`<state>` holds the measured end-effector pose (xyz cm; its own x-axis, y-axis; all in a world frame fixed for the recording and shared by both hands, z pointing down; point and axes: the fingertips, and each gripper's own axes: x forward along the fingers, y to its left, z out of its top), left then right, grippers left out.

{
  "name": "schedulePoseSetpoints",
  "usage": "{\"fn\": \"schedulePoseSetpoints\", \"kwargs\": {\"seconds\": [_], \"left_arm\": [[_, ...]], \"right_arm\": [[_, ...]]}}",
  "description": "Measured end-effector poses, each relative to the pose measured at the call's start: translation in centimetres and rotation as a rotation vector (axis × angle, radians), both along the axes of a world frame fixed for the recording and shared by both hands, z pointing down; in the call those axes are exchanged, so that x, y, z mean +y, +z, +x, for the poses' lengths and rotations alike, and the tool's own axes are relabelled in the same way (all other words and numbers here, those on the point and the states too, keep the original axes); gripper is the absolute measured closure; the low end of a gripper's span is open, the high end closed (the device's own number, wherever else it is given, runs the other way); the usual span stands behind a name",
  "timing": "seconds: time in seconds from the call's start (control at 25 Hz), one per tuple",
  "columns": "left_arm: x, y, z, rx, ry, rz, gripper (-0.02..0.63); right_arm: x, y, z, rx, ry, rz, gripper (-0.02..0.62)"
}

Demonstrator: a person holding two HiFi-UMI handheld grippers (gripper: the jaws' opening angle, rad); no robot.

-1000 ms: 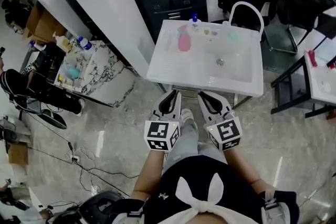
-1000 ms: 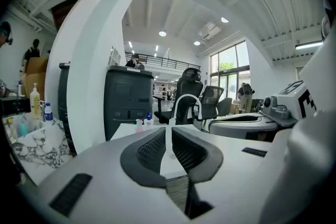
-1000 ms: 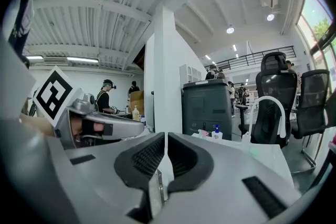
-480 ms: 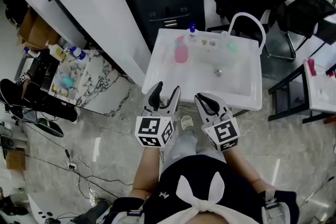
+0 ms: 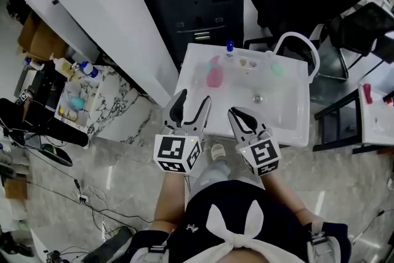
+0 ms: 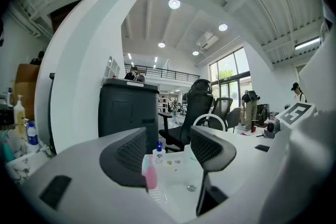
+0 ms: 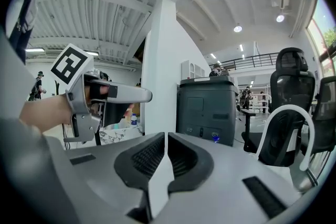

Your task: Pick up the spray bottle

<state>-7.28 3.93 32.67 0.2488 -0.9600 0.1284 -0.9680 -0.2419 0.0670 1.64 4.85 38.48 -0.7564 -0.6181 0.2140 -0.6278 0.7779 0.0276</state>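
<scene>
Bottle: pink plastic spray bottle (image 5: pixel 214 76), upright I think, at the far-left part of the white basin-shaped worktop (image 5: pixel 288 113).
Left: my left gripper (image 5: pixel 191 99) has just been opening, now spread wide and empty; the bottle is ahead, well apart.
Right: my right gripper (image 5: pixel 237 114) is pressed together, empty, and farther from it.
Guess: left goes in.

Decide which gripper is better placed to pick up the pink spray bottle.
Probably the left gripper: its jaws have just been opening, empty, and the pink spray bottle stands on its side of the sink. The right gripper is shut.
</scene>
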Motion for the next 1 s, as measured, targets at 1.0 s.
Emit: {"fn": "schedulePoseSetpoints", "kwargs": {"seconds": [1.0], "left_arm": [[-13.2,3.4,-3.2,-0.014,0.048,-0.069,0.344]], "right_arm": [[-12.2,2.5,-3.9,0.030,0.028,-0.047,0.572]]}}
